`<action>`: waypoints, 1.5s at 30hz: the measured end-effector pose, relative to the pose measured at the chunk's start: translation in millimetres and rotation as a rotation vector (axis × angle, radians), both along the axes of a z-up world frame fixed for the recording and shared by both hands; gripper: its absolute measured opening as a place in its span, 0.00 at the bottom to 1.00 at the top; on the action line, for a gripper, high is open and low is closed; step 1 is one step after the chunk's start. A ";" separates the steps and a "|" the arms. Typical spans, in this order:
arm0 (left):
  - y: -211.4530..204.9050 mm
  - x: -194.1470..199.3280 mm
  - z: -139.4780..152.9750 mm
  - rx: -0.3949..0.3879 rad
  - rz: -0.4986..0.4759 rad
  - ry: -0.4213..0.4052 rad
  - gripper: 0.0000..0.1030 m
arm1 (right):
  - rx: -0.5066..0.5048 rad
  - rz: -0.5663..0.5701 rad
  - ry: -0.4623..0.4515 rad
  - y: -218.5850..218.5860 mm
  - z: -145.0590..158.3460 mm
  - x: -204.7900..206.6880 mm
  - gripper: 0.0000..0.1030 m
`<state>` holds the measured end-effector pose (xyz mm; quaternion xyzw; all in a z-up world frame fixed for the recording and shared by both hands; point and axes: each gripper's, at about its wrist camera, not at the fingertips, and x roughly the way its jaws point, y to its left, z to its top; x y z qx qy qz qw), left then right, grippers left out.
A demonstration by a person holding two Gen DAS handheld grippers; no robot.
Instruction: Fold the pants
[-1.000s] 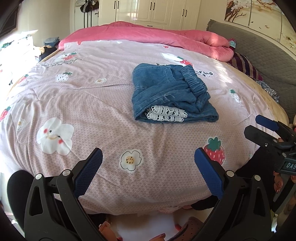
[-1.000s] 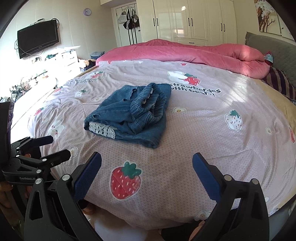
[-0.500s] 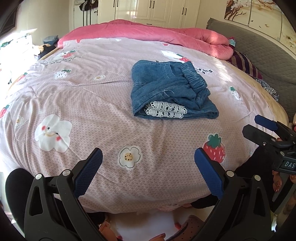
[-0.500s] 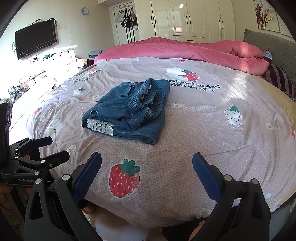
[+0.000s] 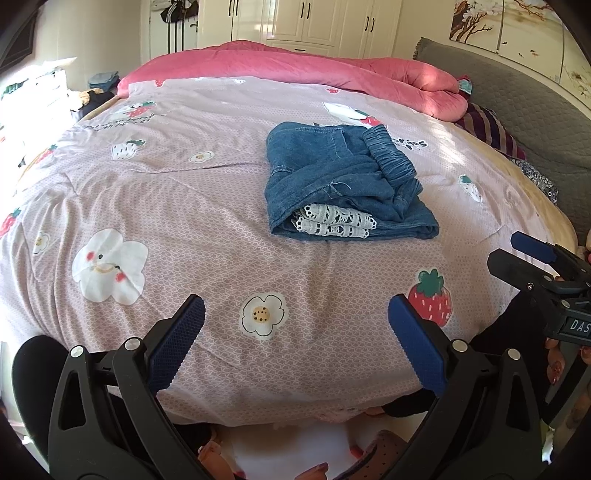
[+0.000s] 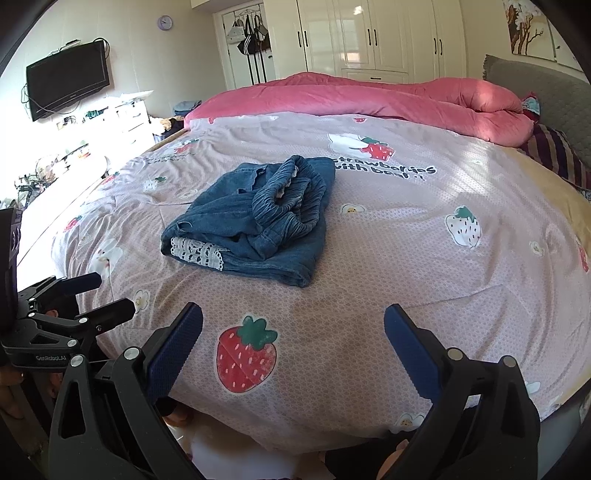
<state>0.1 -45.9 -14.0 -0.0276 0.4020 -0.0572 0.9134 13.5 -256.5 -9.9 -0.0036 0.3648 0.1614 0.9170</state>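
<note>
Pink bedspread (image 5: pixel 207 206), folded denim pants (image 5: pixel 343 184), lace showing

both grippers pulled slightly back, folded pants (image 5: pixel 343 188) now lying farther off

Between the jaws lies the lilac cotton bedsheet with strawberry print (image 6: pixel 406 258). Far ahead, a rolled pink quilt (image 6: pixel 369 96) and tall white wardrobe doors (image 6: pixel 369 33).
</note>
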 end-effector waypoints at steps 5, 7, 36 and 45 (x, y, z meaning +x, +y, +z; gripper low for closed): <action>-0.5 0.2 0.0 0.008 0.003 -0.004 0.91 | -0.003 0.000 0.005 0.6 -0.8 0.6 0.95; -1.2 0.4 -0.4 0.010 0.004 -0.005 0.91 | -0.006 -0.003 0.007 0.5 -1.3 0.9 0.95; -5.1 1.4 2.1 0.025 -0.005 -0.015 0.91 | -0.017 -0.013 0.009 -0.2 -1.4 4.0 0.96; -7.0 2.3 1.2 0.030 -0.021 -0.009 0.91 | -0.020 -0.012 0.014 0.6 -2.4 4.6 0.96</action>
